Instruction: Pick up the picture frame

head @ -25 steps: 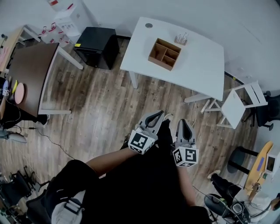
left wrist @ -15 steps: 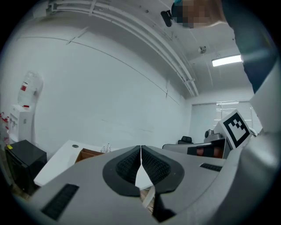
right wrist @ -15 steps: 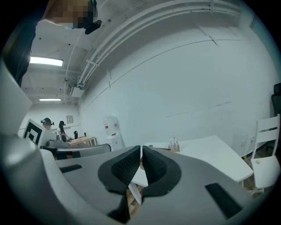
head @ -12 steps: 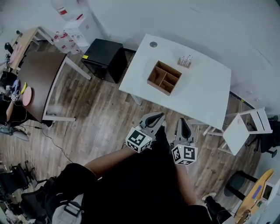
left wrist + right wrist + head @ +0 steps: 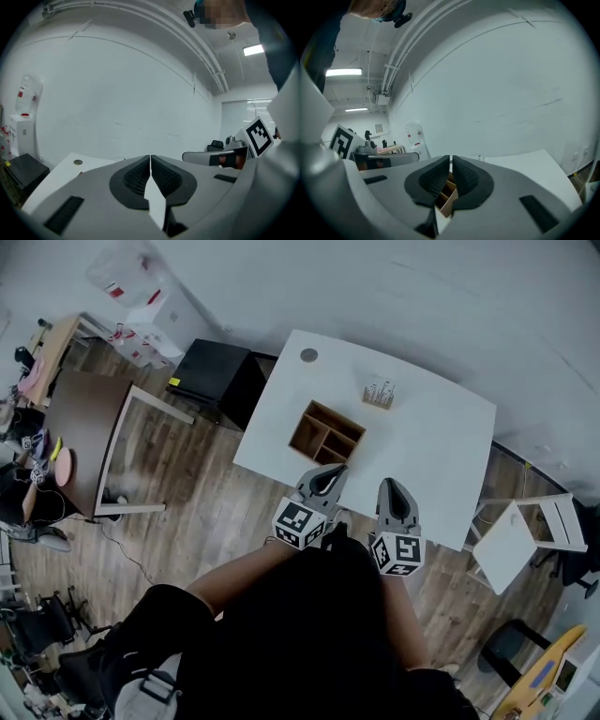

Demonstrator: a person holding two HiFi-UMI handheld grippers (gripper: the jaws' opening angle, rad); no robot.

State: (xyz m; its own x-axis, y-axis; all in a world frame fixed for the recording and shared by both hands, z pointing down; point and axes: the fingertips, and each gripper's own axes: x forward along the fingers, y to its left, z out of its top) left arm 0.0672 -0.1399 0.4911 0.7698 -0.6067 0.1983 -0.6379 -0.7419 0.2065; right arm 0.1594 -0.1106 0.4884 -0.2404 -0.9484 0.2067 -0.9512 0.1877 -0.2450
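A white table (image 5: 431, 442) carries a wooden divided box (image 5: 326, 434) and, behind it, a small pale upright thing (image 5: 379, 393) that may be the picture frame; it is too small to tell. My left gripper (image 5: 325, 475) is shut and empty, its tip over the table's near edge just in front of the box. My right gripper (image 5: 394, 491) is beside it, also shut and empty, over the same edge. In the left gripper view the pads (image 5: 140, 176) meet with nothing between them. In the right gripper view the box (image 5: 446, 190) shows behind the closed pads (image 5: 433, 177).
A black cabinet (image 5: 217, 376) stands left of the white table, and a brown table (image 5: 80, 427) farther left. A white chair (image 5: 525, 531) sits at the right. A round grommet (image 5: 308, 354) marks the table's far left corner. The floor is wooden.
Both grippers have moved forward together from over the floor to the white table's near edge. The table and box now lie much closer in the head view.
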